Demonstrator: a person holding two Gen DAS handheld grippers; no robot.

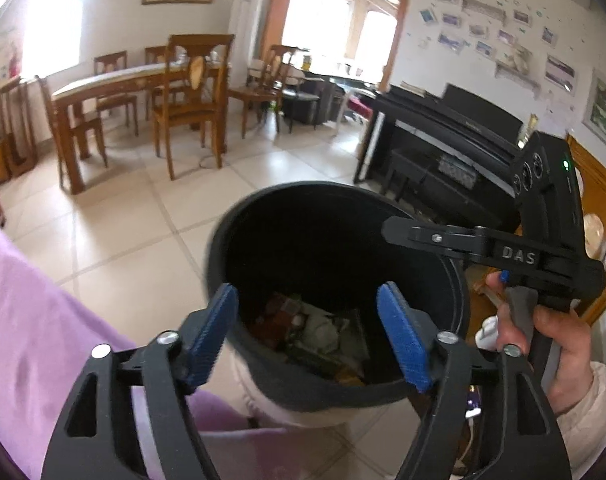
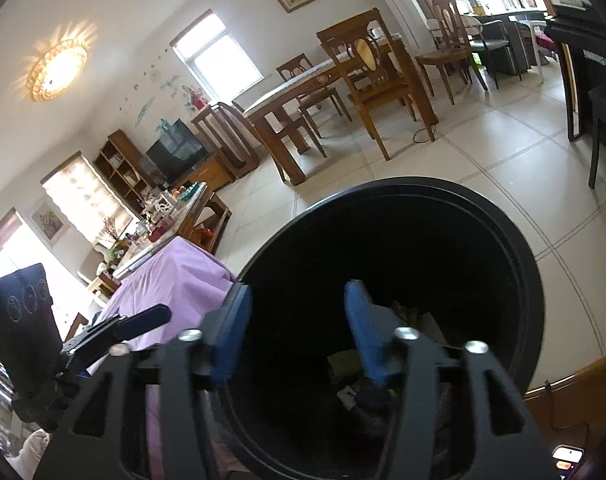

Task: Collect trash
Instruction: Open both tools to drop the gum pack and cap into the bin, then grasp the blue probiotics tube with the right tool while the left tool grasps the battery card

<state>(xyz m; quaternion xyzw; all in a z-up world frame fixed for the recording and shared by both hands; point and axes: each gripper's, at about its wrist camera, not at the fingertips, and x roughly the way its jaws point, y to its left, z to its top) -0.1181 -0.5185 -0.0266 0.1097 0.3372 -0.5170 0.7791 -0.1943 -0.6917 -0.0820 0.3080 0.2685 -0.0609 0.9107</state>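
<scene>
Black trash bin point(image 1: 335, 280) sits directly below both claws, rim clear. Left claw point(image 1: 309, 336) and right claw point(image 2: 299, 336) stand open, empty. Tiled floor point(image 1: 143, 216) beyond is unobstructed.

Below my left gripper point(image 1: 307, 336), with its ribbed blue pads point(image 1: 209, 336), the bin point(image 1: 263, 216) looks matt black plastic, crumpled paper point(image 1: 323, 330) inside; soft lilac cloth point(image 1: 35, 320) to its left, glossy floor tiles point(image 1: 143, 216) ahead
</scene>
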